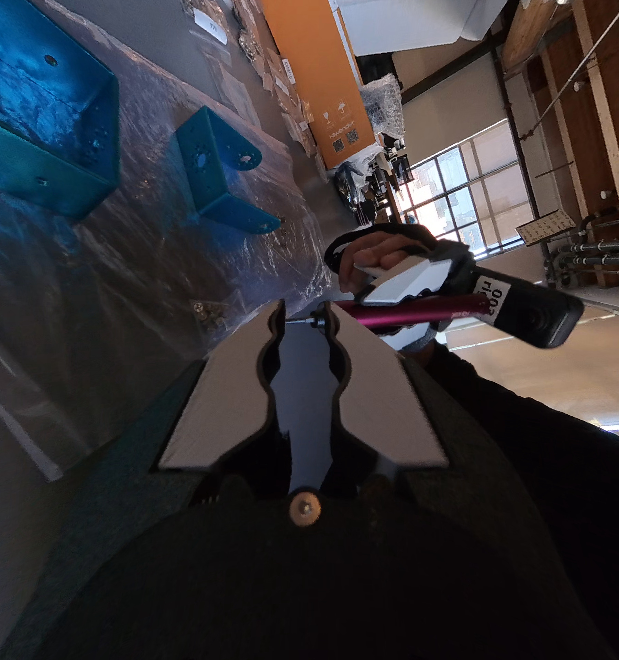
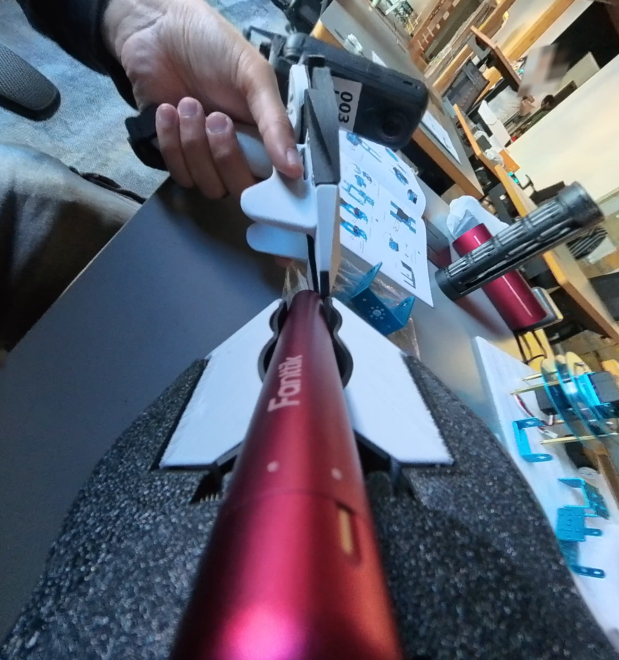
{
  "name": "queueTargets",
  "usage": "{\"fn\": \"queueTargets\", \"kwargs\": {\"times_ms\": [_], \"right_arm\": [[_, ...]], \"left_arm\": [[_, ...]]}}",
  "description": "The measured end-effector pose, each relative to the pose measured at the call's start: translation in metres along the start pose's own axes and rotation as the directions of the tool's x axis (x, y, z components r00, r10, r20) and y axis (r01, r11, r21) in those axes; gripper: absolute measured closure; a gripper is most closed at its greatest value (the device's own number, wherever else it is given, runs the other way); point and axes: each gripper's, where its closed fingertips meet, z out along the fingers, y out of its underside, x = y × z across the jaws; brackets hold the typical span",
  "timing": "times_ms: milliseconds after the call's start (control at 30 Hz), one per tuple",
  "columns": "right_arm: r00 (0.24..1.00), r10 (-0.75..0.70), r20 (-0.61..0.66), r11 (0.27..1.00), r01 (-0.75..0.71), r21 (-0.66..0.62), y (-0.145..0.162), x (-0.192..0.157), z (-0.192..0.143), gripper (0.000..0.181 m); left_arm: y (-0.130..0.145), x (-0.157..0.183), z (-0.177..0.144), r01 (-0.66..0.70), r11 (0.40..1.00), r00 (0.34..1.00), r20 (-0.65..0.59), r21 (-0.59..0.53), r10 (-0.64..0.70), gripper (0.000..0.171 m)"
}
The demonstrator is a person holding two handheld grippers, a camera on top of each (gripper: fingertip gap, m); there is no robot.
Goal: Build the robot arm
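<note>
Left wrist view: rolled sideways, close above the table point(image 1: 179, 53), facing the right gripper point(image 1: 383, 310).
Right wrist view: along the screwdriver point(image 2: 300, 446), facing the left gripper point(image 2: 318, 282).
Shared: both grippers, blue brackets point(image 1: 215, 171).

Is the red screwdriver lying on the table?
No, the red screwdriver is off the table, clamped between the white fingers of the right gripper.

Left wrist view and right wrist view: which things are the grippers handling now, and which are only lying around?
Handled:
red screwdriver, clamped in the right gripper
left gripper, tips around its bit

Lying around:
small blue bracket
bag of screws
instruction sheet
red cylinder
</note>
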Motion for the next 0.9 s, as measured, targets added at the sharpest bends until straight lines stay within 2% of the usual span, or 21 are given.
{"fn": "queueTargets", "kwargs": {"times_ms": [133,233,300,367,433,500,633,733,900], "right_arm": [[0.997,0.068,0.021,0.998,-0.068,-0.007,0.004,0.004,-0.002,0.16],[0.996,0.088,0.025,0.996,-0.088,-0.007,0.006,0.005,-0.003,0.159],[0.996,0.082,0.021,0.997,-0.082,-0.014,0.007,0.005,-0.002,0.159],[0.997,0.079,0.024,0.997,-0.078,-0.019,0.008,0.004,-0.001,0.159],[0.997,0.077,0.02,0.997,-0.077,-0.026,0.009,0.004,0.0,0.159],[0.997,0.079,0.023,0.997,-0.079,-0.023,0.008,0.003,0.0,0.159],[0.996,0.086,0.024,0.996,-0.085,-0.028,0.01,0.004,0.0,0.159],[0.995,0.092,0.029,0.996,-0.091,-0.025,0.01,0.004,0.0,0.159],[0.995,0.092,0.031,0.995,-0.092,-0.025,0.011,0.004,0.0,0.16]], "left_arm": [[-0.011,0.003,-0.013,-0.072,0.997,0.997,-0.001,0.029,0.072,0.149],[-0.011,0.001,-0.024,-0.246,0.969,0.967,0.06,-0.026,0.248,0.149],[-0.004,-0.003,-0.027,-0.441,0.889,0.883,0.12,-0.122,0.454,0.149],[-0.002,-0.013,-0.026,-0.607,0.761,0.734,0.207,-0.227,0.647,0.149],[-0.001,-0.013,-0.022,-0.701,0.653,0.608,0.238,-0.285,0.757,0.149],[-0.007,-0.014,-0.019,-0.754,0.585,0.516,0.281,-0.301,0.809,0.149],[0.005,-0.016,-0.01,-0.762,0.539,0.484,0.238,-0.358,0.842,0.15],[0.004,-0.019,-0.008,-0.768,0.521,0.455,0.255,-0.373,0.853,0.15],[0.002,-0.022,-0.007,-0.763,0.517,0.448,0.26,-0.387,0.856,0.15]]}}
